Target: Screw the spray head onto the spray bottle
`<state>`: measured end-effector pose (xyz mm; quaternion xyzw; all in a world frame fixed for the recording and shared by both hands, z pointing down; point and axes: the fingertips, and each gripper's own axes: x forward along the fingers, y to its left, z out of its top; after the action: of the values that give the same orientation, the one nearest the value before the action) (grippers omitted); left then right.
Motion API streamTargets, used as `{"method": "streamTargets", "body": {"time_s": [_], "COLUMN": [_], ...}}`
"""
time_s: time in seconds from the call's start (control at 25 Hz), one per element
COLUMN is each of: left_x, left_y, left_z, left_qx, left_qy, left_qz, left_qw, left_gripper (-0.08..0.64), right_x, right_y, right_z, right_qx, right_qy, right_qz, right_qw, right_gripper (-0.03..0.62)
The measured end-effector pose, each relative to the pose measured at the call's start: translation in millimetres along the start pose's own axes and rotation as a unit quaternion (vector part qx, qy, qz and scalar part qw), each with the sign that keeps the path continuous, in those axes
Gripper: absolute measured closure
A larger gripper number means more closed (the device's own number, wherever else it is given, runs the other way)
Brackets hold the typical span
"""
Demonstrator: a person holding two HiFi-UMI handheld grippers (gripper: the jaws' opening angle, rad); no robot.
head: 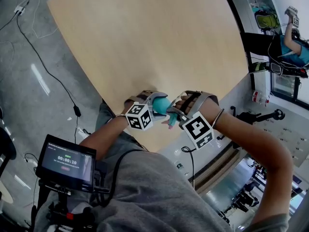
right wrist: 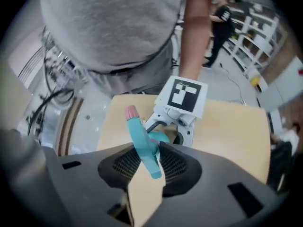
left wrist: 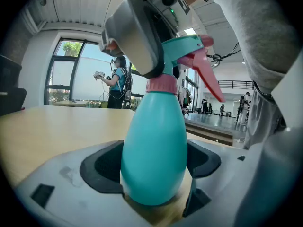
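Two grips in play: the left hand-held gripper point(left wrist: 154, 171) is clamped on the belly of the teal spray bottle point(left wrist: 156, 141), and the right hand-held gripper point(right wrist: 150, 161) comes in from above, pinching the teal spray head point(right wrist: 141, 135) across its body. The head already sits on the neck, with the pink collar point(left wrist: 161, 84) at the joint and the trigger point(left wrist: 208, 77) pointing away from the right jaws. The bottle is upright at the near edge of the desk point(head: 145, 42); I can't tell if its base rests on the wood. My read is the threading isn't finished. For the turn, use the left clamp as the fixed anchor and roll only the right wrist about the bottle's axis. Press down lightly so the threads catch square, not cocked. The head is narrow and sits off-centre in the pads, so expect slip. Regrip in short turns rather than one long twist. Watch the collar: if the head spins without it, nothing tightens.
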<state>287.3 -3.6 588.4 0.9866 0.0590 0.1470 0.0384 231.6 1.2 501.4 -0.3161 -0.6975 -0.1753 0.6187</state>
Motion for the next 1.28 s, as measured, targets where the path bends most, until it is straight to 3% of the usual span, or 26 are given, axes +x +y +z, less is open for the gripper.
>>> {"method": "streamTargets", "body": {"time_s": [0.08, 0.12, 0.16, 0.2, 0.28, 0.36, 0.4, 0.48, 0.52, 0.56, 0.64, 1.12, 1.28], "left_x": [-1, -1, -1, -1, -2, -4, -4, -6, -7, -8, -9, -4, -16], "left_y": [-1, -1, -1, -1, -2, -3, -4, -5, -6, -7, -7, -6, 9], "left_z": [0, 0, 0, -1, -1, -2, -3, -4, -5, -6, -7, -17, -44], "left_qx": [0.000, 0.000, 0.000, 0.000, 0.000, 0.000, 0.000, 0.000, 0.000, 0.000, 0.000, -0.001, 0.037], "left_qy": [0.000, 0.000, 0.000, -0.001, -0.001, -0.001, -0.001, -0.001, -0.001, 0.000, 0.001, 0.003, 0.037], "left_qz": [0.001, 0.002, 0.002, 0.003, 0.004, 0.007, 0.007, 0.007, 0.007, 0.006, 0.005, -0.004, -0.017], "left_qw": [1.0000, 1.0000, 1.0000, 1.0000, 1.0000, 1.0000, 1.0000, 1.0000, 1.0000, 1.0000, 1.0000, 1.0000, 0.9985], "left_gripper": [0.192, 0.192, 0.192, 0.192, 0.192, 0.192, 0.192, 0.192, 0.192, 0.192, 0.192, 0.192, 0.179], "right_x": [1, 1, 1, 1, 1, 0, 0, 0, 1, 1, 2, 12, 32], "right_y": [-4, -7, -9, -11, -13, -15, -16, -17, -17, -17, -18, -20, -32], "right_z": [-3, -4, -6, -7, -10, -11, -12, -12, -11, -11, -10, -15, -30], "right_qx": [0.136, 0.214, 0.295, 0.372, 0.503, 0.596, 0.628, 0.669, 0.680, 0.685, 0.687, 0.681, 0.681], "right_qy": [-0.026, -0.044, -0.064, -0.083, -0.109, -0.118, -0.120, -0.123, -0.125, -0.128, -0.131, -0.120, -0.115], "right_qz": [-0.012, -0.023, -0.037, -0.054, -0.097, -0.138, -0.154, -0.177, -0.183, -0.187, -0.189, -0.187, -0.198], "right_qw": [0.990, 0.976, 0.953, 0.923, 0.852, 0.782, 0.753, 0.711, 0.699, 0.693, 0.690, 0.698, 0.695], "right_gripper": [0.472, 0.472, 0.471, 0.471, 0.469, 0.469, 0.469, 0.468, 0.466, 0.466, 0.466, 0.465, 0.466]}}
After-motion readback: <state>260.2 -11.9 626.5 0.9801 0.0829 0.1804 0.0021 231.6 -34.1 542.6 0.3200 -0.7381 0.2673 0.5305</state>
